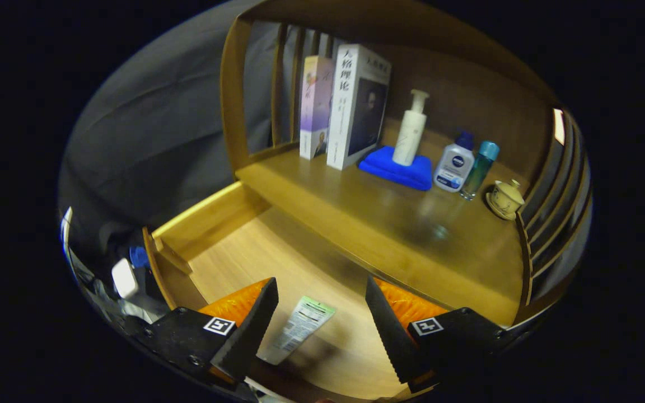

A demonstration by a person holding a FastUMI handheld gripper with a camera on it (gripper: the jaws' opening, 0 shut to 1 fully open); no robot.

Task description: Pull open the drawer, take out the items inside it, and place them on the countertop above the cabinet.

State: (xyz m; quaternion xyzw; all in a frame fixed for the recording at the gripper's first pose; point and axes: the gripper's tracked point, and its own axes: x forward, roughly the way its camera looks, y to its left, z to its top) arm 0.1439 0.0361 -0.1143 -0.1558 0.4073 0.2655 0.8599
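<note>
My gripper hangs above the pulled-out light wooden drawer, with the fingers spread wide and holding nothing. A white plastic tube with a green band lies flat on the drawer floor, between my two fingers and closer to the left one. Beyond them, on the wooden countertop, stand two upright books, a white pump bottle on a folded blue cloth, two small bottles and a lidded cup.
</note>
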